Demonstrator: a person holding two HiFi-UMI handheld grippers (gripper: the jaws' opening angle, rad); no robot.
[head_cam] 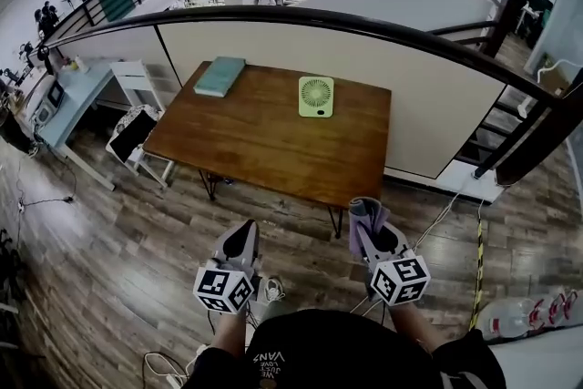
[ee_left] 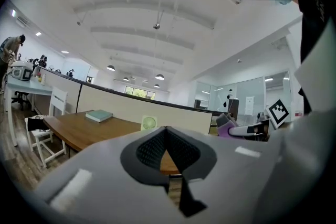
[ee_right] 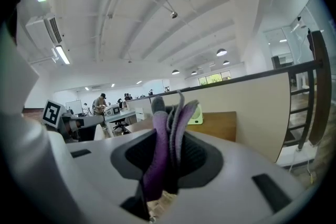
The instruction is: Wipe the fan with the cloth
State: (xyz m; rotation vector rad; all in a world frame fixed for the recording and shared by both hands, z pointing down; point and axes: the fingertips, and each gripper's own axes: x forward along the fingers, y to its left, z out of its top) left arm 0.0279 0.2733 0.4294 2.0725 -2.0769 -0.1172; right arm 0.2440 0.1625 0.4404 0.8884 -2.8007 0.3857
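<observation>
Grips the purple cloth [ee_right: 177, 115] tight in the right gripper [head_cam: 371, 239]. Holds the left gripper [ee_left: 166, 134] fully closed, empty. Faces the table [head_cam: 255, 150], fan [head_cam: 316, 96] upright toward its far edge.

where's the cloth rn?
Head view, lower right: the cloth is clamped in the tongs of the right gripper, just off the near right corner of the table, the fan farther back.

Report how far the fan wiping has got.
Done: the right gripper is shut on the purple cloth. In hand: both grippers are short of the table; the left gripper is shut, empty. Left: all the wiping; the green fan stands untouched on the table's far side.
</observation>
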